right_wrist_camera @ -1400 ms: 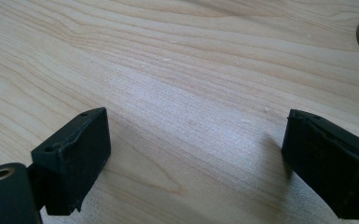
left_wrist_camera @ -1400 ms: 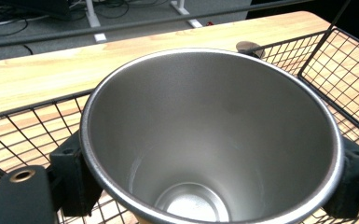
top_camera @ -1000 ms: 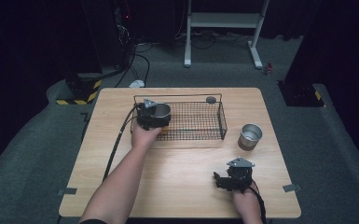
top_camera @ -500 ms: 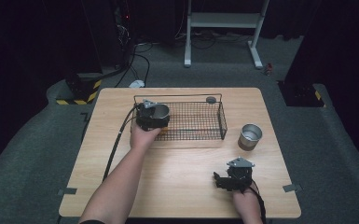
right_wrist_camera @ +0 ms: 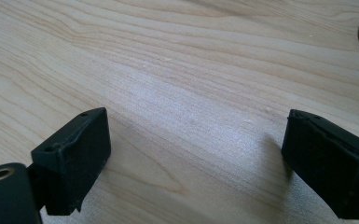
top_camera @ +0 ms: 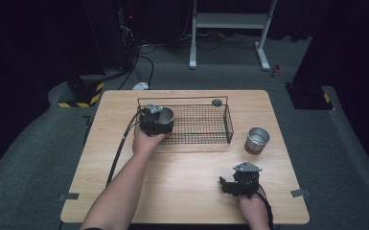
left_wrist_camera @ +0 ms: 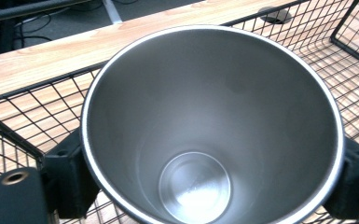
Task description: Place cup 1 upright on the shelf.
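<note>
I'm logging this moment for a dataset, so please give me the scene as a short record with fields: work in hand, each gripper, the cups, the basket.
work in hand: placing a steel cup in the wire basket
left gripper: at the basket's left end, jaws on either side of the cup and just opening; contact unclear
right gripper: resting low over the bare table, jaws wide apart, nothing between them
second cup: upright on the table, right of the basket
basket contents: the one cup

A basket [top_camera: 206, 125] sits mid-bench [top_camera: 182, 191], a cup [top_camera: 164, 116] in its left end. A second cup [top_camera: 257, 140] stands right of the basket, on the bench.
</note>
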`<action>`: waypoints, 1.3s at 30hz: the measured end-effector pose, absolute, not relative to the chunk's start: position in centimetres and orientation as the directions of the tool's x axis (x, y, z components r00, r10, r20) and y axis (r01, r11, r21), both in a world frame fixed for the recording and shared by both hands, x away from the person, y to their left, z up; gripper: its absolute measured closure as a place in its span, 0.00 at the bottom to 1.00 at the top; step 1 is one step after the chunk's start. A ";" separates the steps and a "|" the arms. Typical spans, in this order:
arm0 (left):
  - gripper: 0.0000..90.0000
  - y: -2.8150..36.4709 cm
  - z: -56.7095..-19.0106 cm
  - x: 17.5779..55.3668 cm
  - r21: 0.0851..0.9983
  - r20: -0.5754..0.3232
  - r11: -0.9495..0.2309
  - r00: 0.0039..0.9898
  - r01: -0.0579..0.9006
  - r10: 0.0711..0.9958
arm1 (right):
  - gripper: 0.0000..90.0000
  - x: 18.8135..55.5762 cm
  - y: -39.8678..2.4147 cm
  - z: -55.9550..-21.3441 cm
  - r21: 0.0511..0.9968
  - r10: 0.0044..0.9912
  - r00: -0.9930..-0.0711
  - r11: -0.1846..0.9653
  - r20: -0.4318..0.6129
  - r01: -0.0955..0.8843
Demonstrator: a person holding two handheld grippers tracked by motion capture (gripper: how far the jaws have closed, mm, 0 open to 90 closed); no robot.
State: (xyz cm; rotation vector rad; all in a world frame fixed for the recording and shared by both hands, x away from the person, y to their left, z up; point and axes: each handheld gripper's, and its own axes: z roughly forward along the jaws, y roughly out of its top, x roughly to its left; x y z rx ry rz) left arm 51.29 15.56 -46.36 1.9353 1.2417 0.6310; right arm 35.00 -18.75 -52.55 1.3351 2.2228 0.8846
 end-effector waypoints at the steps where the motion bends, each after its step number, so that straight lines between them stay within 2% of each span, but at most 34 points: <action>1: 0.12 15.6 -46.4 51.3 0.794 0.011 -0.260 0.413 0.550 0.911 | 0.09 35.0 -18.7 -52.5 0.694 0.886 -0.464 0.344 -0.015 0.633; 5: 0.01 15.6 -46.1 51.4 0.783 0.023 -0.271 0.408 0.560 0.913 | 0.09 35.0 -18.7 -52.5 0.694 0.885 -0.464 0.344 -0.015 0.633; 19: 0.00 15.7 -45.2 50.8 0.772 0.026 -0.295 0.436 0.563 0.900 | 0.09 35.0 -18.7 -52.5 0.694 0.885 -0.465 0.344 -0.015 0.633; 39: 0.00 17.5 -44.7 49.0 0.782 -0.015 -0.267 0.444 0.564 0.896 | 0.09 35.0 -18.7 -52.5 0.694 0.886 -0.463 0.342 -0.013 0.633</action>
